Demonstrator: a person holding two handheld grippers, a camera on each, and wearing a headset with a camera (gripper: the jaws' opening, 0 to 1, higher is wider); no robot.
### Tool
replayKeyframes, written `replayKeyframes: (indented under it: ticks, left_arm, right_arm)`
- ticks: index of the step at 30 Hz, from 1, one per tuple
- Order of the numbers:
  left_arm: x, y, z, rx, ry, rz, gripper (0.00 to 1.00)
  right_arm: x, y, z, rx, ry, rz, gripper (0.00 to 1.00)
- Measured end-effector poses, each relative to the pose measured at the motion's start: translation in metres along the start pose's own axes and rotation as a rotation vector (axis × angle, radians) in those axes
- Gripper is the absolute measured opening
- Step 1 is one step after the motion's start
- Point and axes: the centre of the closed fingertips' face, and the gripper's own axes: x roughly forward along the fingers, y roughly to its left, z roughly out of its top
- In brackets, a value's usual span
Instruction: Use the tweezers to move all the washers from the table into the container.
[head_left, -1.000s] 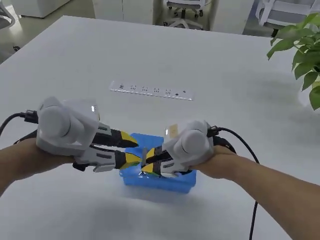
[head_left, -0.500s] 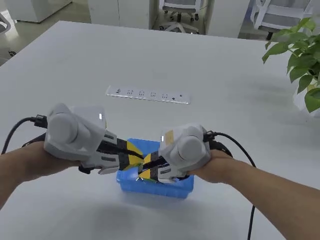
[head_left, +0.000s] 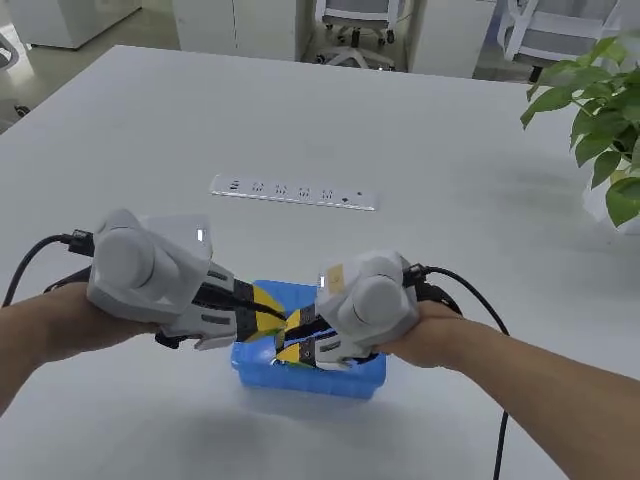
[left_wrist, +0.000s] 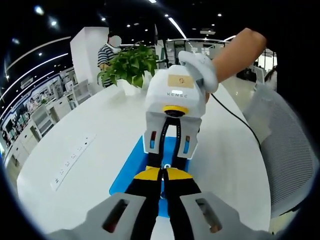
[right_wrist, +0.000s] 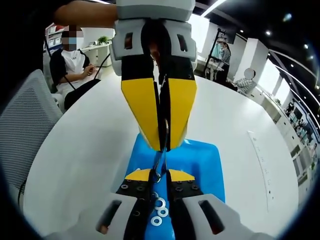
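Over the blue container both grippers meet tip to tip. The left gripper comes in from the left with its yellow-tipped jaws pressed shut on the thin dark tweezers. The right gripper faces it from the right, its jaws nearly together around the tweezers' lower end. In the right gripper view the left gripper hangs from the top and the right gripper rises from the bottom. Several silver washers lie on the container's floor. In the left gripper view the left gripper points at the right gripper.
A white power strip lies on the white table beyond the container. A potted green plant stands at the far right. Office chairs stand past the far edge. Black cables trail from both grippers.
The two grippers have closed in on each other over the container, until their tips meet. The head camera tilted a little.
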Motion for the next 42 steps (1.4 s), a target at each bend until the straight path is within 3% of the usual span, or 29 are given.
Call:
replayKeyframes:
  ticks: [21, 42]
  left_arm:
    - [-0.004, -0.003, 0.012, 0.000, -0.004, -0.014, 0.06]
    - [-0.013, -0.010, 0.037, 0.027, -0.023, -0.019, 0.06]
  right_arm:
    - [-0.024, -0.006, 0.003, 0.067, -0.033, -0.061, 0.18]
    - [-0.079, 0.001, -0.006, 0.188, -0.049, -0.205, 0.30]
